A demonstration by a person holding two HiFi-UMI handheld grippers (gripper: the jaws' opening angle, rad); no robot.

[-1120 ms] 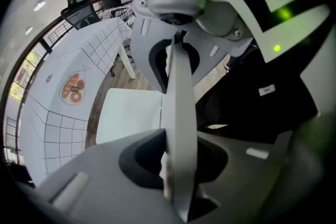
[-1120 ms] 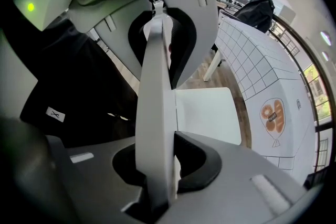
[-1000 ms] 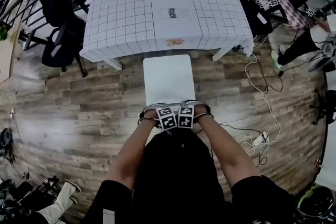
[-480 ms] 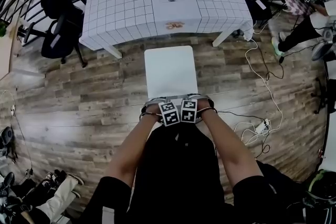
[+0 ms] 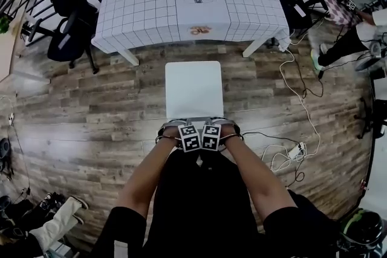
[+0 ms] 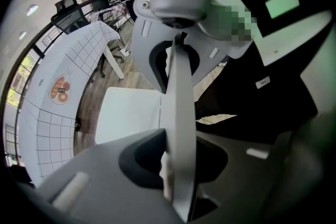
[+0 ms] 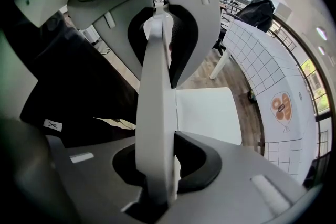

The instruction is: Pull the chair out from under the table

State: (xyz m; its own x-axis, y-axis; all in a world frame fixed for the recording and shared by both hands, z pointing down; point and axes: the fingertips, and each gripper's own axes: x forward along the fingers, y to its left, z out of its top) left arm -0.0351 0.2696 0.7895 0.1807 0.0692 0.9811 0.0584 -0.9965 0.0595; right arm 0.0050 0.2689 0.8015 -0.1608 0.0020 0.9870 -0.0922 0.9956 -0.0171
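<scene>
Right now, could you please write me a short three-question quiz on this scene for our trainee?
1. True or false: the white chair's seat lies under the table.
2. What do the left gripper's fingers clamp? A) the chair's backrest B) a table leg C) a cable
3. Fill in: in the head view, the power strip lies on the floor to the chair's ___.
Key: 1 false, bare floor shows between them; 2 A; 3 right.
</scene>
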